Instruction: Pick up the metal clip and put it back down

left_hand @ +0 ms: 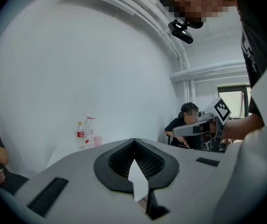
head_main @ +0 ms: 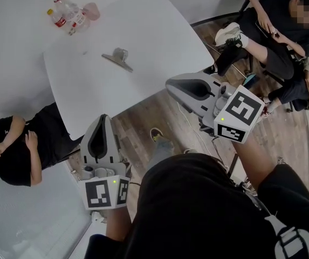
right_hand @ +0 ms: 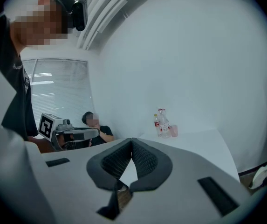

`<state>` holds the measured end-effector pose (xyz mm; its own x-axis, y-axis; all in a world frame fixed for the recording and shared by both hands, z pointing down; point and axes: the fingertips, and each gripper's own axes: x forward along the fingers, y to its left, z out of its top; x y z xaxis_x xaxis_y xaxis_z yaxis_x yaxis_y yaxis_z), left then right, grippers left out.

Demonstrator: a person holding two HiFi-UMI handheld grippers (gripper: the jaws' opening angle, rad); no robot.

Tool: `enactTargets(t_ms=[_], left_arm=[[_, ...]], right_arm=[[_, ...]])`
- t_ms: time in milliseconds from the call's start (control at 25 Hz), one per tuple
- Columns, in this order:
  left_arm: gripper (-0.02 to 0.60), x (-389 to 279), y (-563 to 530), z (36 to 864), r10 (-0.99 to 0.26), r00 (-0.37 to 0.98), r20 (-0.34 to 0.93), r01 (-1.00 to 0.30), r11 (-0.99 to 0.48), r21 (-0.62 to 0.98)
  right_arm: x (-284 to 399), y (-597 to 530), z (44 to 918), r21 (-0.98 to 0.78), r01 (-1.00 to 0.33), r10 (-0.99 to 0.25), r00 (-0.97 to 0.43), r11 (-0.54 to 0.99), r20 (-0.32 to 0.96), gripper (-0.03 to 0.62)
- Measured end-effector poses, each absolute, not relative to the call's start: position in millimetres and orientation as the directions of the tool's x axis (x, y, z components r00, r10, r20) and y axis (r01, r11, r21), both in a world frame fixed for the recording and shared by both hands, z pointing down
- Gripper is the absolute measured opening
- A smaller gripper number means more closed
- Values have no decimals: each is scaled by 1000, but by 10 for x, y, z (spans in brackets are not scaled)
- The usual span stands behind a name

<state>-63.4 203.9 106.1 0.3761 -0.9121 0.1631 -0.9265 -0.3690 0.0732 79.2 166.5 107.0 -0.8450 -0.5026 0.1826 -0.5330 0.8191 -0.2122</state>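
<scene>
The metal clip (head_main: 119,57) lies flat near the middle of the white table (head_main: 159,31), well apart from the plastic bottles (head_main: 68,15) at the far corner. Both tools hang short of the table's near edge, over the wood floor. The left gripper (head_main: 102,118) has its jaws pressed together on nothing, and so does the right gripper (head_main: 170,84). The clip looks stiff, light and slick, likely to skate on the smooth top if nudged. Its raised rounded end seems the best place to take hold, since the thin flat blade sits too low against the table.
</scene>
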Motion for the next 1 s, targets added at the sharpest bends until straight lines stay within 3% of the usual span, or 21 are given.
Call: enactTargets(t_ms=[1000], left_arm=[[18,-1378,2203,1097,-925,369,93,-929,-364,73]], right_arm=[[185,1787,996,-72,-534,-506,-829,842,239,18]])
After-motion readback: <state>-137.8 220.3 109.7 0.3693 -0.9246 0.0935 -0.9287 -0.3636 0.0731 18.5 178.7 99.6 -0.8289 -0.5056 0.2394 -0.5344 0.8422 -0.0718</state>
